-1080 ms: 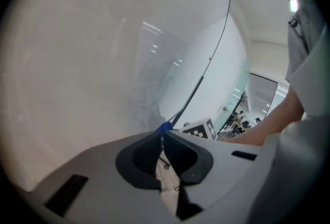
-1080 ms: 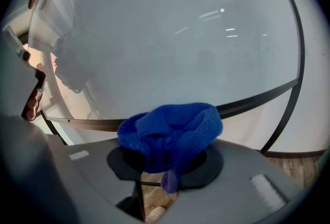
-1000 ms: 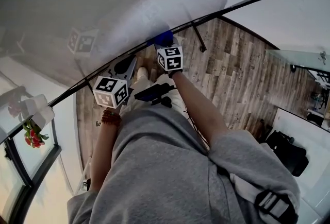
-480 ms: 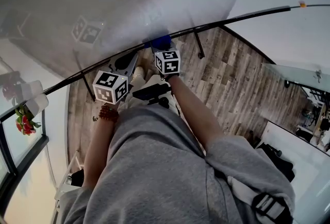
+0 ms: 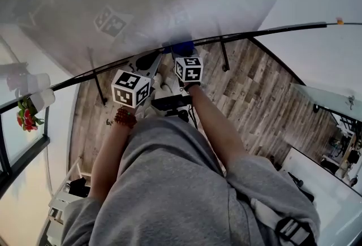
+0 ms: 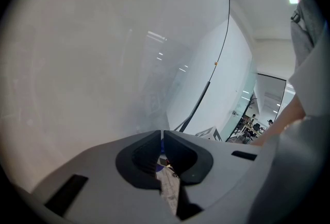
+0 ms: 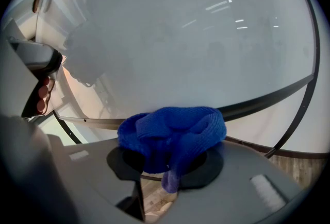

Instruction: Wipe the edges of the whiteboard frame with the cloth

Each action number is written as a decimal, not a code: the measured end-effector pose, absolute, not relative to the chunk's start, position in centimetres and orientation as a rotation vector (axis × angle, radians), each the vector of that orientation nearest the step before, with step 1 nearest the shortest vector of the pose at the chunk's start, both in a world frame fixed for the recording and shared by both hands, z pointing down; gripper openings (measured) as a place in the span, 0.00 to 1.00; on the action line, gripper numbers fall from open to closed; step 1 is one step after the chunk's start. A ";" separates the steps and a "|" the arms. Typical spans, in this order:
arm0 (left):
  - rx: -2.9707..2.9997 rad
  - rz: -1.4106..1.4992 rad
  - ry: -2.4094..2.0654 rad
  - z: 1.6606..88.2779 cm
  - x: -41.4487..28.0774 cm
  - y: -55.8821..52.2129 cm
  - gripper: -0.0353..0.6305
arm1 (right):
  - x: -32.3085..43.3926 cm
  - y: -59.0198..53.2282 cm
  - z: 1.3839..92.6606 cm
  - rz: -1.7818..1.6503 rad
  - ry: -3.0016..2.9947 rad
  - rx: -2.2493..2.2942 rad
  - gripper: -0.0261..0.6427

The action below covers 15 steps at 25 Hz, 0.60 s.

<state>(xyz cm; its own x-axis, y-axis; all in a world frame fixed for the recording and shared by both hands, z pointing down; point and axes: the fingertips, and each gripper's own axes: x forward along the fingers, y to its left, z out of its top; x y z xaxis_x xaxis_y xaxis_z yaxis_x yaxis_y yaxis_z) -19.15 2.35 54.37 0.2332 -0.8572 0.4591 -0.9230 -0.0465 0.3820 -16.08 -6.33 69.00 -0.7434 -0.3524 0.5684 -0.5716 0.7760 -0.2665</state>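
The big whiteboard fills the top of the head view. It is grey-white and shiny, with lights mirrored in it. Its thin dark frame runs along the board's lower edge, with the wood floor showing past it.

The right gripper is clenched on the cloth, which sits right at that lower edge of the frame. The cloth is bright blue, soft and knobbly. It is bunched up in a lump, and one small tail hangs down between the jaws.

The left gripper is a little to the left, near the same edge. Its jaws are closed together with nothing in them.

The cloth covers the tips of the right jaws, so I cannot tell if it touches the frame. The board's ends are cut off. The person's grey top hides the floor below.
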 end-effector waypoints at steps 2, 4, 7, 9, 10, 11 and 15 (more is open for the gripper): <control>1.918 0.164 -1.627 54.4 -18.5 2.4 0.09 | -16.1 -6.2 69.1 0.591 -2.469 0.690 0.26; 1.920 0.187 -1.627 54.4 -17.9 2.6 0.09 | -16.4 -6.2 69.0 0.582 -2.476 0.674 0.26; 1.890 0.218 -1.643 54.6 -17.6 3.5 0.09 | -16.8 -5.9 69.1 0.585 -2.489 0.639 0.26; 1.856 0.256 -1.657 54.9 -17.9 4.2 0.09 | -16.9 -6.0 69.1 0.591 -2.487 0.622 0.26; 1.841 0.289 -1.662 55.0 -18.1 4.5 0.09 | -17.0 -6.2 69.0 0.591 -2.484 0.614 0.26; 1.822 0.323 -1.667 55.2 -18.3 4.6 0.09 | -17.1 -6.3 69.0 0.590 -2.479 0.606 0.26; 1.763 0.345 -1.706 55.3 -18.0 4.4 0.09 | -16.7 -5.6 69.4 0.572 -2.457 0.566 0.26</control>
